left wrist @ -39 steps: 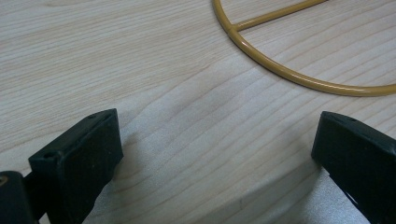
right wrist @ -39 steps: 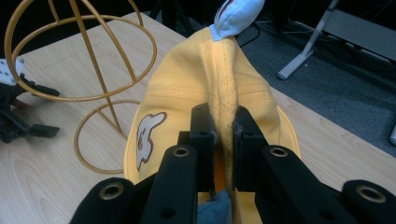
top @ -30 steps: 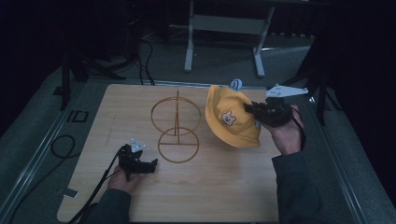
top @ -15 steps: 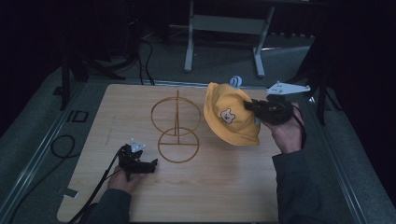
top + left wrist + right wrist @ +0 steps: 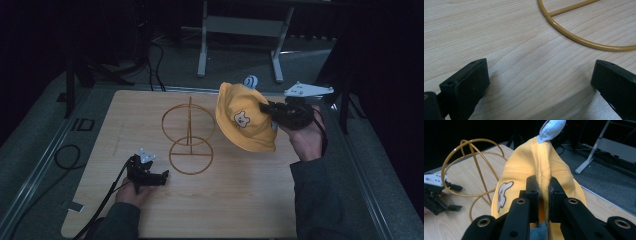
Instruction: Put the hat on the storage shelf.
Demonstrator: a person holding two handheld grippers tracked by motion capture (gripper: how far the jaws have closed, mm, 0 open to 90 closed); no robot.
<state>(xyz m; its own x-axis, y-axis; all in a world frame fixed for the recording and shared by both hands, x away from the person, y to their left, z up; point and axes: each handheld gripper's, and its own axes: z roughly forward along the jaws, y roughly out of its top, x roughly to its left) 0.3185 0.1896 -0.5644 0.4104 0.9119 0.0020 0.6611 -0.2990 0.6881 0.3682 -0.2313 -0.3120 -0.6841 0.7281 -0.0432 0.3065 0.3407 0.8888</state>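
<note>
The right gripper (image 5: 272, 111) is pinching the yellow hat (image 5: 243, 119) by a crown fold, holding it aloft just right of the wire stand (image 5: 189, 134), while the left gripper (image 5: 161, 176) is resting spread-jawed on the table (image 5: 240, 200).

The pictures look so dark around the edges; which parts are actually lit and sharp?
High view: only the table is lit, the room dim. Left gripper view: wood grain crisp, a soft shadow at the bottom. Right gripper view: the yellow hat is bright and sharp, the background black.
</note>
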